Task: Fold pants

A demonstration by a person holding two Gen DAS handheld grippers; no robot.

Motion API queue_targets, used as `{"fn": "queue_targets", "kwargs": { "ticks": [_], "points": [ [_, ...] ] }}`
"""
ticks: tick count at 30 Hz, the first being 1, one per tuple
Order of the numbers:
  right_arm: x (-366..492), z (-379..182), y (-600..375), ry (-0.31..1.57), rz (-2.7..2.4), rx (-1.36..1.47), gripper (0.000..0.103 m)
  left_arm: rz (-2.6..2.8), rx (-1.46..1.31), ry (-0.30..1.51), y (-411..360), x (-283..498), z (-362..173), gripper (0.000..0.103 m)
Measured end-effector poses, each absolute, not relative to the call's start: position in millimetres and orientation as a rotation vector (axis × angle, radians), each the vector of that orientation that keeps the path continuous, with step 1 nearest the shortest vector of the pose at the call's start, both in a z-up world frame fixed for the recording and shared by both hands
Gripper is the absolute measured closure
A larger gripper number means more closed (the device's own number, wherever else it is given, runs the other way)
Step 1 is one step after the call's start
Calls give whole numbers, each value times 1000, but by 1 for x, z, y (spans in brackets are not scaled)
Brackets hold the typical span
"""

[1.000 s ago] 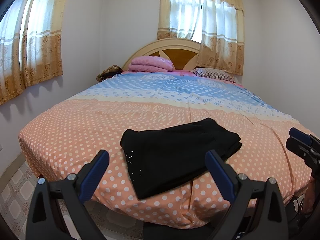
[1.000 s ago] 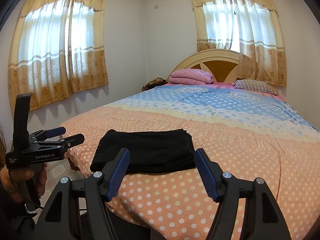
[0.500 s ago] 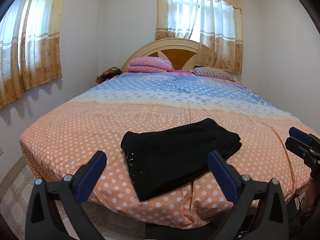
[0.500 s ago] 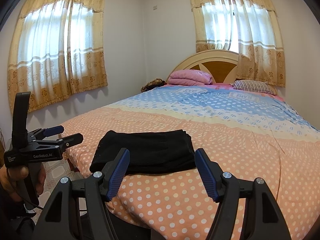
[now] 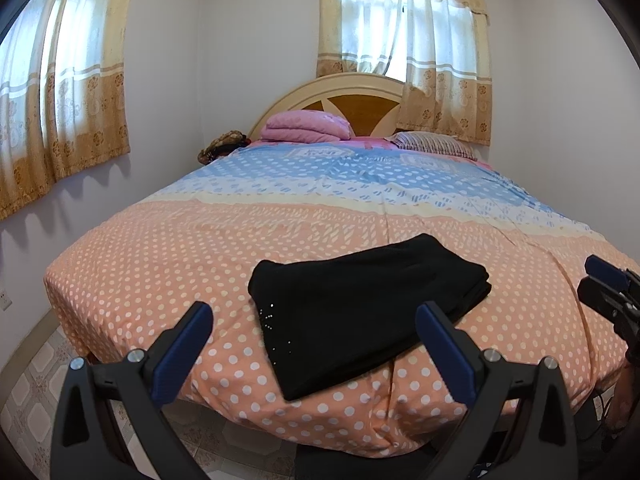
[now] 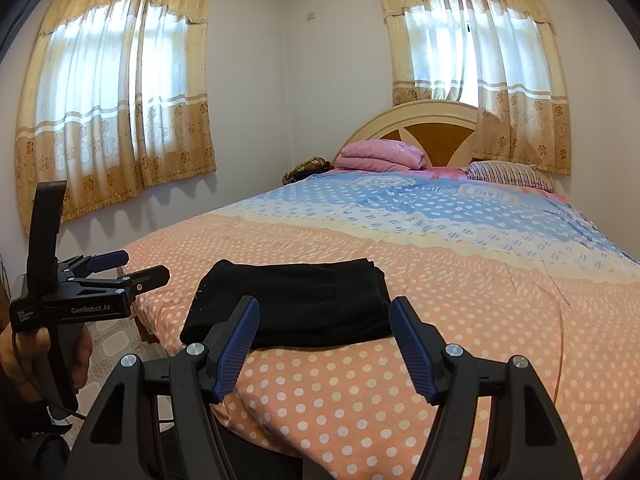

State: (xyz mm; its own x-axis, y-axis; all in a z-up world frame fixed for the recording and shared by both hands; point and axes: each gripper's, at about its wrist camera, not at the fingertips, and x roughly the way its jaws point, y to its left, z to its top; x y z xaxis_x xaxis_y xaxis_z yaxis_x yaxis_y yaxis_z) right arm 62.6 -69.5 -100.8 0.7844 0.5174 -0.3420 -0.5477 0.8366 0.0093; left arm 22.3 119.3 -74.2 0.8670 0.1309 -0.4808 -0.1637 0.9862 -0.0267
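Black pants point(image 5: 360, 312) lie folded into a flat rectangle near the foot edge of the dotted orange and blue bed cover point(image 5: 180, 256). My left gripper point(image 5: 314, 310) hovers short of the bed's edge, open, with nothing between its blue pads. The right gripper point(image 6: 326, 302) is also open and empty, held back from the pants point(image 6: 304, 292). In the right wrist view the left gripper point(image 6: 142, 264) shows at the left, off the bed's corner, held by a hand point(image 6: 24, 356). The right gripper point(image 5: 604, 284) shows at the right edge of the left wrist view.
A folded pink blanket point(image 5: 304, 126) and a striped pillow point(image 5: 432, 146) lie by the wooden headboard point(image 5: 360, 98). A brown bundle point(image 5: 220, 146) sits at the far left corner. Curtained windows are on two walls. Tiled floor point(image 5: 28, 392) runs along the bed's left side.
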Motion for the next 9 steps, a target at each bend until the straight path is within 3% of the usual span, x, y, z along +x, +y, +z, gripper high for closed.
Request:
{"fn": "queue_targets", "kwargs": {
  "ticks": [9],
  "points": [
    [63,-103,-67,348,576,-99,34,148,-66,509,119,24,-78,0]
  ]
}}
